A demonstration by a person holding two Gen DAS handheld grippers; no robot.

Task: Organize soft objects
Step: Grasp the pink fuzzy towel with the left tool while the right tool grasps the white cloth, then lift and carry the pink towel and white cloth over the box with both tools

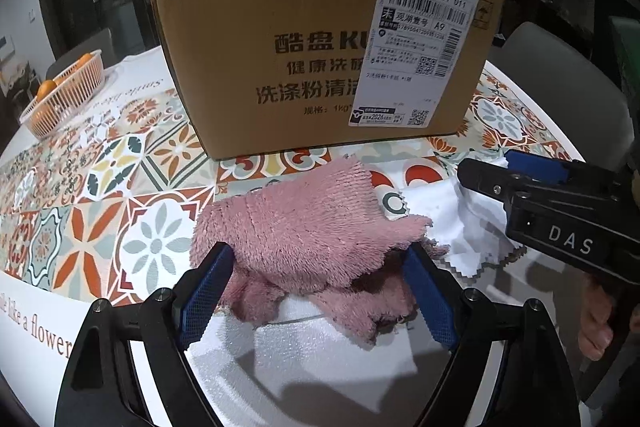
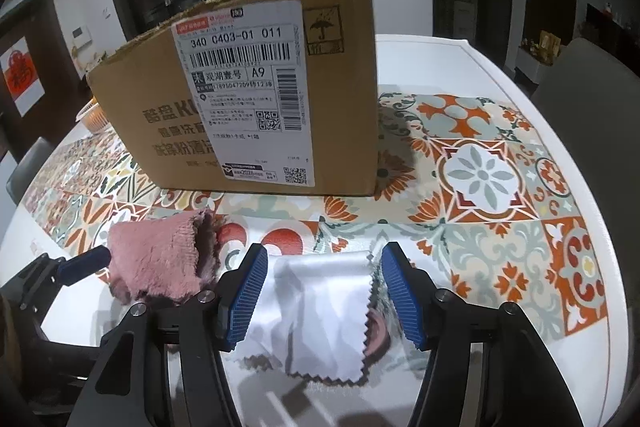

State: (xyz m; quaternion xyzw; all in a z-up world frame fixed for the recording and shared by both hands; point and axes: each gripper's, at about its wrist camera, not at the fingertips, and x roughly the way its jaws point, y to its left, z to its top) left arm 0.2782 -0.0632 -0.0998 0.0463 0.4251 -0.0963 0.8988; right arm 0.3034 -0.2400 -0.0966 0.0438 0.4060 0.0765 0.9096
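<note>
Lying between wide left hand-held gripper (image 1: 318, 291) fingers, pink towel (image 1: 304, 227), white cloth (image 2: 326, 303) between wide right hand-held gripper (image 2: 324, 295)

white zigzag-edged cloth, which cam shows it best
The right wrist view: the white zigzag-edged cloth lies centred between the right gripper and its open fingers, pinked edges plain. In the left wrist view it shows only partly, off to the right, overlapped by the fluffy pink towel and the right gripper's body.
</note>
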